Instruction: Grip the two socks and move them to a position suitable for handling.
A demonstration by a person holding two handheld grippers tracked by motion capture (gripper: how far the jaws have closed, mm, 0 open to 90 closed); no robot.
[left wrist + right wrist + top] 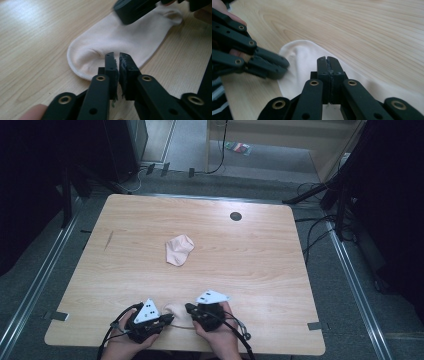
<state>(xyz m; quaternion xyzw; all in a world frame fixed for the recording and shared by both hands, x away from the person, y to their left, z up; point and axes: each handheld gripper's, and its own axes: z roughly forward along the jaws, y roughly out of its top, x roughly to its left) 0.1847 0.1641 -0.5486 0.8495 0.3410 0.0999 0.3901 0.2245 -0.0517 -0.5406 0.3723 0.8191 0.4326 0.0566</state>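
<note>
A pale sock [178, 314] lies flat by the table's front edge, between my two grippers. In the left gripper view this sock [130, 35] spreads out ahead, and my left gripper [117, 57] is shut on its near side, where a crease in the cloth runs up to the tips. My right gripper [328, 60] is shut, its tips low over the same sock [304, 57], with no cloth visible between the pads. From above, the left gripper [170, 319] and right gripper [189, 308] point at each other across the sock. A second, crumpled sock [178, 250] sits mid-table.
The wooden table [240, 260] has a dark round cable hole [235, 216] at the back right. Cables and dark stands surround it on the floor. A person's hands [220, 340] hold the grippers at the front edge.
</note>
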